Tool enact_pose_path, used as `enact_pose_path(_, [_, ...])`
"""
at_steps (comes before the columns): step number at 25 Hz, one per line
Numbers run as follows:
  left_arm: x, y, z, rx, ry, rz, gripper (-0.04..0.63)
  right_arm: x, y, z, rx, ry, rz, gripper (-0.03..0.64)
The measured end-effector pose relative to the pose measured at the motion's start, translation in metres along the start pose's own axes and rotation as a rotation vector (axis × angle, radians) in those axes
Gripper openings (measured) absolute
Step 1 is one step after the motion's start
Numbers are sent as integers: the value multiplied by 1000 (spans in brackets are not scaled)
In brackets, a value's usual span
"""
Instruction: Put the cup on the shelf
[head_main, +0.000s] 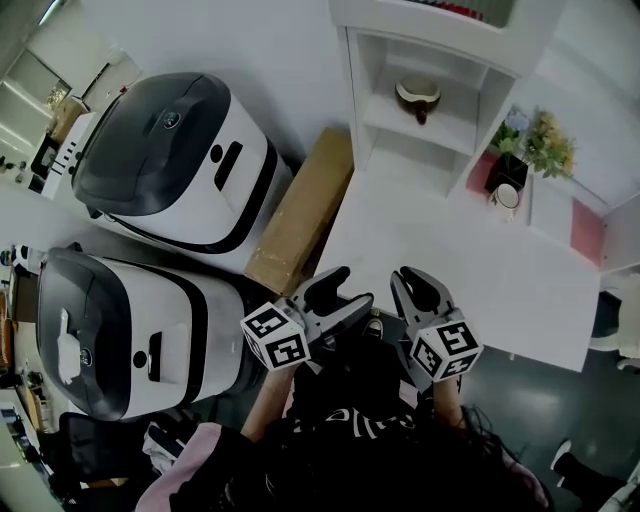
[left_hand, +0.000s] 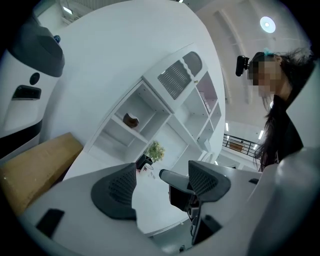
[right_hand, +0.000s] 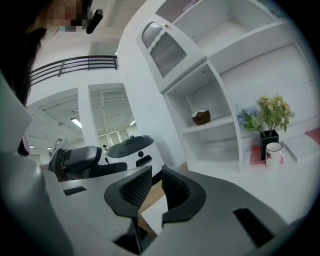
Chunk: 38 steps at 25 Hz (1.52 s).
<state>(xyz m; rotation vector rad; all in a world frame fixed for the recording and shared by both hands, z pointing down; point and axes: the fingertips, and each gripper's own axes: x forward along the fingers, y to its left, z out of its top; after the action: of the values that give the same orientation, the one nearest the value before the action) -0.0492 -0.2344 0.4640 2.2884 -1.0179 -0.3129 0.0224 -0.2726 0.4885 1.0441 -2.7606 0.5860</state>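
Left gripper (left_hand: 161, 184) jaws wide apart, empty — right gripper (right_hand: 156, 187) jaws nearly together, empty.

White table (head_main: 430, 262) carries a cup (head_main: 507, 198) and flower vase (head_main: 505, 172); its shelf (head_main: 398, 128) holds a brown bowl (head_main: 418, 95)

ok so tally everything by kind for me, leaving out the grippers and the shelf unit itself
cup: 1
vase of flowers: 1
bowl: 1
cardboard box: 1
white machines: 2
total: 6
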Motion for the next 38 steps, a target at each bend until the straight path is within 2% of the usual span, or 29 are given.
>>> enact_pose_path(3, [-17,-6,2,0,-11,22,334,-3,12,-6,-4,3,9,81])
enact_pose_path(8, [-57,-23,-5,24,-17,6,318,-17,47,-10,-7,-29,8,75])
enact_pose_path(16, [-169,-58,-43,38,-10,-16,259,-61,157,-43,-6,-62,3,75])
enact_pose_path(22, [-240,-80,-76,5,-14,-7,229,-103,231,-79,4,-61,6,75])
enact_pose_path(30, [-275,-124,-97,26,-26,-91,184,-144,288,-104,-16,-40,9,75])
enact_pose_path(38, [-278,-151,-105,50,-35,-129,135,-174,301,-101,-49,-54,-6,75])
